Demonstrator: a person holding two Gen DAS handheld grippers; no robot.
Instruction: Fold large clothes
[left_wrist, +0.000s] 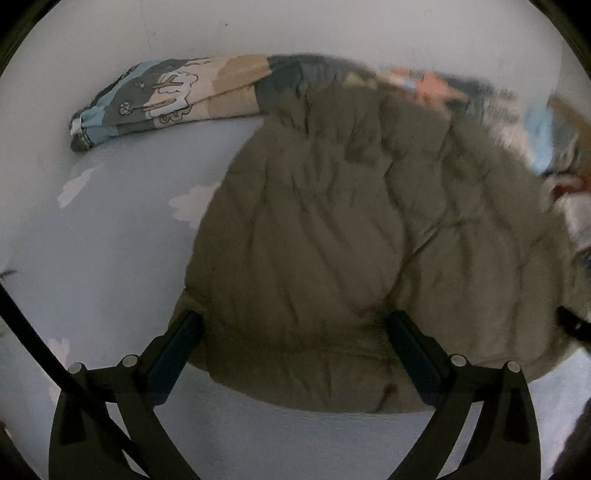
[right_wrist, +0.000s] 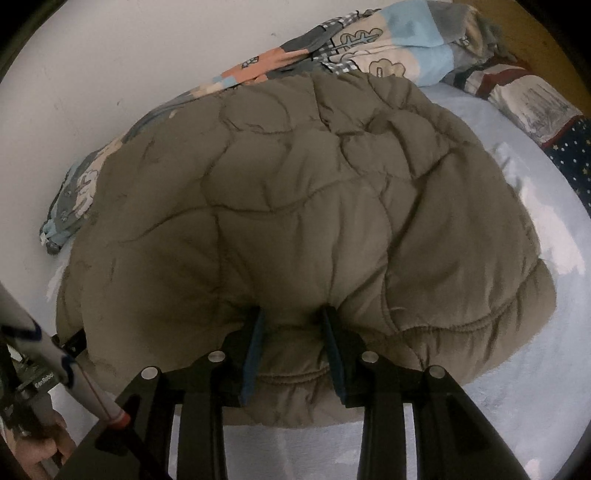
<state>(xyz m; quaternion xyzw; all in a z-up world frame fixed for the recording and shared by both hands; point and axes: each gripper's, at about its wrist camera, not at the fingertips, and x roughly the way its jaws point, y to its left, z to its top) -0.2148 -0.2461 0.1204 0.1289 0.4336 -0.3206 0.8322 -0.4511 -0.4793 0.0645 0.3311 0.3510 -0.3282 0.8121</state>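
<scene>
Jacket: an olive quilted jacket (left_wrist: 332, 236) lies spread on the pale blue sheet (left_wrist: 110, 258) of a bed, as I see it through both wrist cameras.
Long axis: it runs from the hem nearest me away toward the white wall (right_wrist: 110, 74); the far end rests against a patterned quilt (right_wrist: 388, 48).
Near edge: the stitched hem (right_wrist: 295, 376) curves just in front of both grippers, puffed and rounded.
Left gripper: my left gripper (left_wrist: 291, 325) stands with its jaws wide apart, straddling the jacket's near left corner; I see fabric between the fingers (left_wrist: 410, 343) but no pad pressing on it.
Right gripper: my right gripper (right_wrist: 293, 321) has its blue pads (right_wrist: 255, 354) drawn in on a fold of the hem, the cloth bunched between them, so I read it as clamped on the jacket.
Far side: the quilt lies bundled along the wall, one end reaching out past the jacket's left side; the jacket overlaps its middle.
Open room, left: bare sheet with faint cloud prints lies beside the jacket's left edge.
Open room, right: sheet runs clear beside the right edge up to a star-patterned cloth (right_wrist: 576, 155) near the corner.
Near strip: a band of sheet shows below the hem, under my fingers.
Hand: a hand (right_wrist: 40, 443) grips the left tool at the frame's lower left.
</scene>
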